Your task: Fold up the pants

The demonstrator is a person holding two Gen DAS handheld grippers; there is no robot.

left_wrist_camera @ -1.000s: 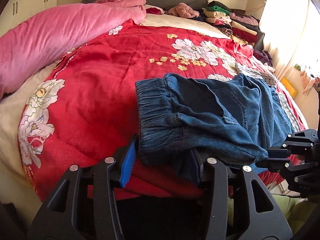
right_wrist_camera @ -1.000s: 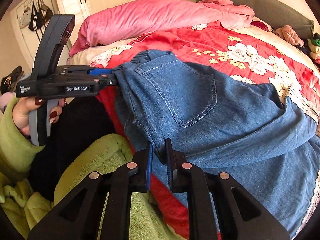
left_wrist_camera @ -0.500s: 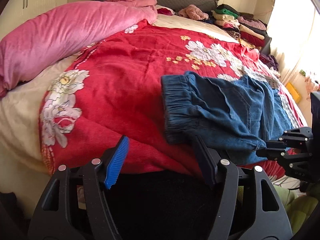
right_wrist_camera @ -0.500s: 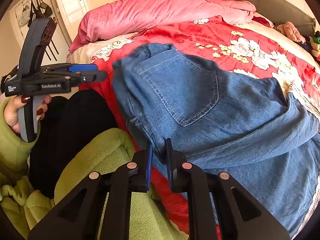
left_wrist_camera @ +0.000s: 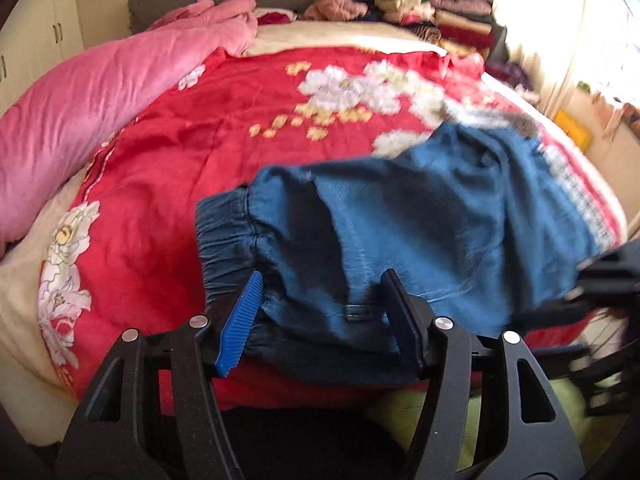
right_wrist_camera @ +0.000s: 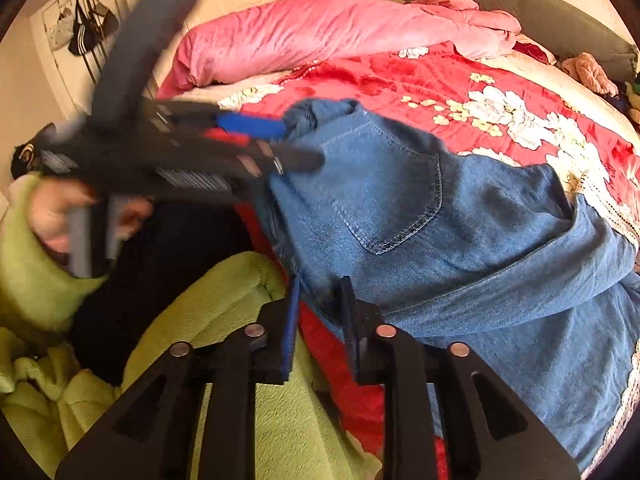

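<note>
Pants (left_wrist_camera: 420,240) lie at the bed's (left_wrist_camera: 208,152) six o'clock edge. Left gripper (left_wrist_camera: 320,320) closing around the waistband, right gripper (right_wrist_camera: 318,324) releasing; a missed grab could undo the fold.

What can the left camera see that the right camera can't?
Only the left wrist view: the stack of folded clothes by the headboard and the jeans' elastic waistband. Only the right wrist view: a hand in a green sleeve, bags on hooks, and the back pocket. Both: the jeans, red quilt and pink blanket.
</note>
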